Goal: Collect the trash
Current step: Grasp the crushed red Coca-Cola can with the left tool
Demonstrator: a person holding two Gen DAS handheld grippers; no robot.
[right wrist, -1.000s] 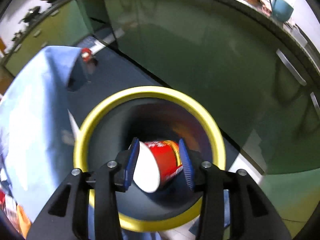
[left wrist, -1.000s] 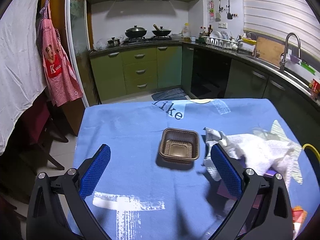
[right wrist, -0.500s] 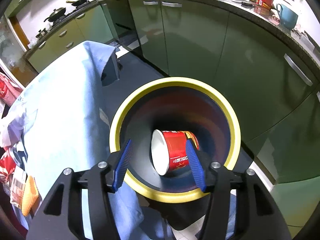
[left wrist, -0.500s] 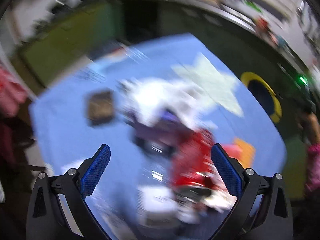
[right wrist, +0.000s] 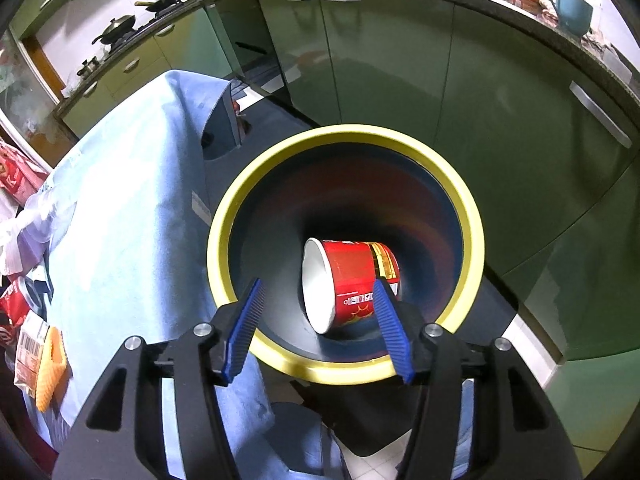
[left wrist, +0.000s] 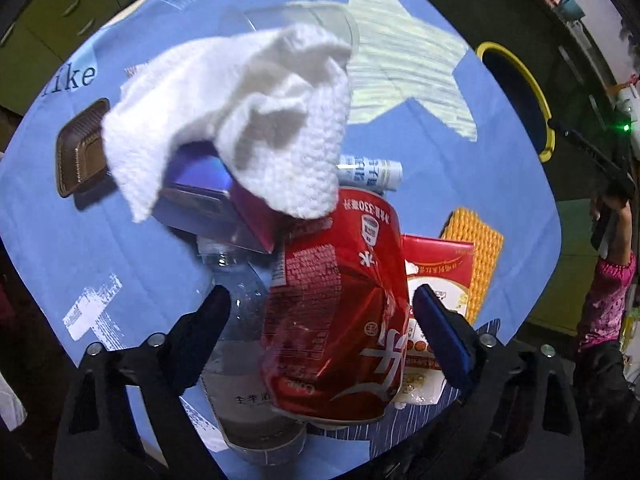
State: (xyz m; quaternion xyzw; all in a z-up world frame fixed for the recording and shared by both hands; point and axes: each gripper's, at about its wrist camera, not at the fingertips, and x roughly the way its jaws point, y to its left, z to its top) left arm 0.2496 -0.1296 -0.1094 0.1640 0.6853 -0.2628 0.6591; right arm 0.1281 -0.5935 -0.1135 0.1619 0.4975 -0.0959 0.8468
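Observation:
My left gripper (left wrist: 320,320) points straight down over a trash pile on the blue tablecloth (left wrist: 120,272). Its jaws are closing, with a crushed red can (left wrist: 336,312) between them; the pads do not press on it. The can lies on a clear plastic bottle (left wrist: 240,360). My right gripper (right wrist: 320,312) hangs open and empty over the black bin with a yellow rim (right wrist: 472,220). A red paper cup (right wrist: 348,280) lies on its side at the bin's bottom.
The pile also holds a white cloth (left wrist: 248,112), a purple box (left wrist: 200,208), a white tube (left wrist: 372,170), a red-and-white packet (left wrist: 436,276) and an orange corrugated piece (left wrist: 480,256). A brown tray (left wrist: 78,152) sits apart. Green cabinets (right wrist: 400,80) stand behind the bin.
The left gripper swung from looking across the table to pointing down over the can, and its jaws narrowed. The right gripper let the red cup fall into the bin and drew back.

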